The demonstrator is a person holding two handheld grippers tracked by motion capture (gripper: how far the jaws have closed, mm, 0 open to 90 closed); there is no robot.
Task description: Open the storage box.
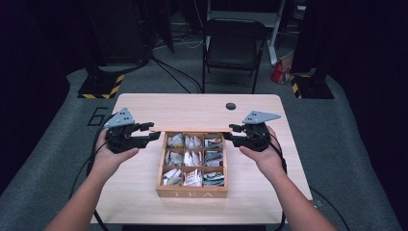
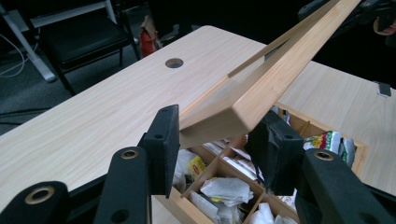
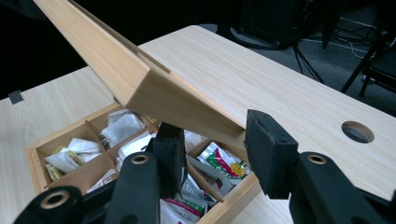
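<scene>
A wooden tea box [image 1: 192, 192] stands on the table with its hinged lid [image 1: 192, 129] raised off it, so the lid shows edge-on along the box's far side. My left gripper [image 1: 153, 134] is shut on the lid's left end, and my right gripper [image 1: 232, 132] is shut on its right end. In the left gripper view the lid's corner [image 2: 233, 114] sits between the two black pads [image 2: 161, 140]. The right gripper view shows the other corner [image 3: 154, 88] held the same way. Below the lid, the box's compartments hold several tea bags [image 1: 192, 161].
The light wood table [image 1: 144, 108] has a round cable hole [image 1: 231, 106] near its far edge. A black folding chair [image 1: 233, 48] stands behind the table. Cables trail from both grippers toward the table's near edge.
</scene>
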